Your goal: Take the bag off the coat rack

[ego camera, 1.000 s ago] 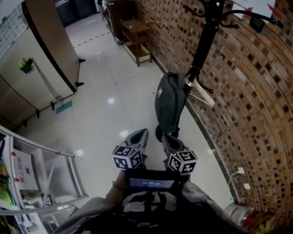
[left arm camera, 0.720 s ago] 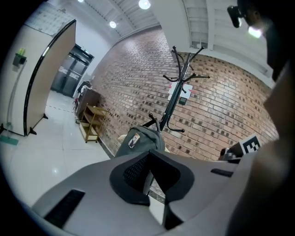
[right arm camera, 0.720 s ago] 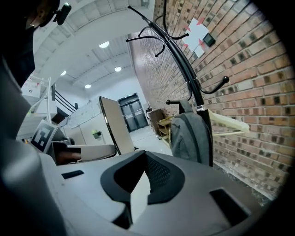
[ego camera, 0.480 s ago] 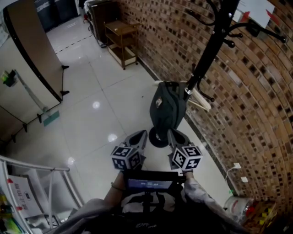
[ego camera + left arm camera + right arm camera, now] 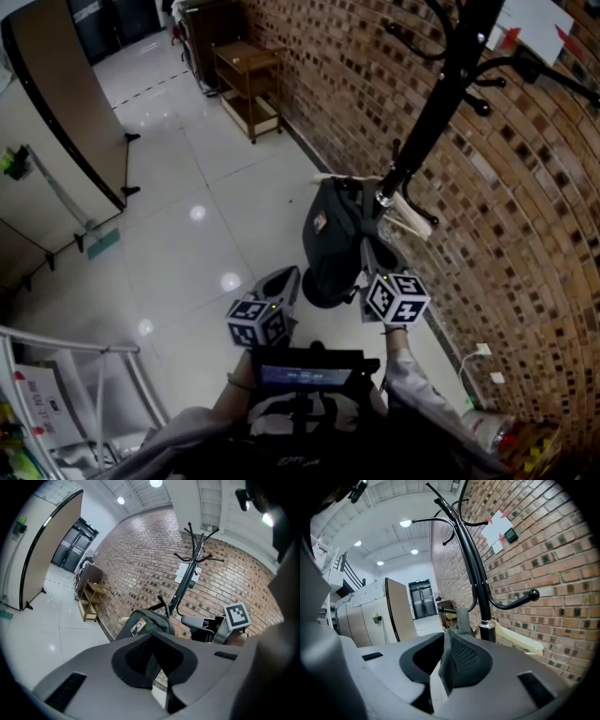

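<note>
Red-brown brick wall (image 5: 525, 234) runs along the right of a glossy white tiled floor (image 5: 206, 244), and a black metal coat rack (image 5: 431, 122) stands against it. A dark grey fabric bag (image 5: 333, 244) hangs from one of the rack's low hooks, close to the pole and clear of the floor.

The right tongs (image 5: 372, 258) are raised to the bag's right side near the pole. Their pads are opening, only a narrow slit apart, with nothing pinched. The bag's grey strap (image 5: 464, 618) stands upright just past the tips; I cannot tell whether they touch it.

The left tongs (image 5: 286, 277) sit lower, just short of the bag, tips together and empty.
</note>
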`<state>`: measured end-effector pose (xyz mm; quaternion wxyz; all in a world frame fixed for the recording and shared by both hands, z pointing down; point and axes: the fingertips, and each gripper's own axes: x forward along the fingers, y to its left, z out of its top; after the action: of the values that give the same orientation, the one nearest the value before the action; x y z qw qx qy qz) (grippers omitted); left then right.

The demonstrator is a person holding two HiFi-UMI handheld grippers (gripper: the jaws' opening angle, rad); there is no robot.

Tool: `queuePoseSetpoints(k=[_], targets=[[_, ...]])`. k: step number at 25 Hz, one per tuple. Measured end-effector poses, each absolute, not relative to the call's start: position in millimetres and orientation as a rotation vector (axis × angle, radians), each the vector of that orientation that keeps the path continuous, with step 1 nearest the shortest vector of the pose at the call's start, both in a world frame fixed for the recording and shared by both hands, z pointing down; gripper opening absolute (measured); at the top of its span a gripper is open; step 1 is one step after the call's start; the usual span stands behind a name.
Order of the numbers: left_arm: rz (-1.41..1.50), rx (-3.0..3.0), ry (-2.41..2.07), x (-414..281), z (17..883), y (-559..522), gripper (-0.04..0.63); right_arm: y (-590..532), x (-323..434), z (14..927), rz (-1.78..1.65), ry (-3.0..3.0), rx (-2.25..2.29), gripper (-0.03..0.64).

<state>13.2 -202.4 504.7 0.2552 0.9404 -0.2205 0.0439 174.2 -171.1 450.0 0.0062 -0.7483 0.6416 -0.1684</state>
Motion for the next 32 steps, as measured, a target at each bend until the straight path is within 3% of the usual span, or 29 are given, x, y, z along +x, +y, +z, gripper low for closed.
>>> queuePoseSetpoints(k=[4,8,17,32], targets=[[0.094,2.554,-0.651,25,498,-215,0.008,-193,197,445,-0.504,2.087,-2.312,0.109],[0.107,2.53,-0.697,36,497,-223,0.008,-212,219,442,-0.497,2.142,-2.269,0.111],[0.115,2.509,-0.801,52,496,-239,0.008,-246,227,444,-0.566,2.323,-2.077,0.207],[0.172,2.537,-0.832,67,494,-255,0.008,-266,211,441,-0.67,2.408,-1.864,0.209]])
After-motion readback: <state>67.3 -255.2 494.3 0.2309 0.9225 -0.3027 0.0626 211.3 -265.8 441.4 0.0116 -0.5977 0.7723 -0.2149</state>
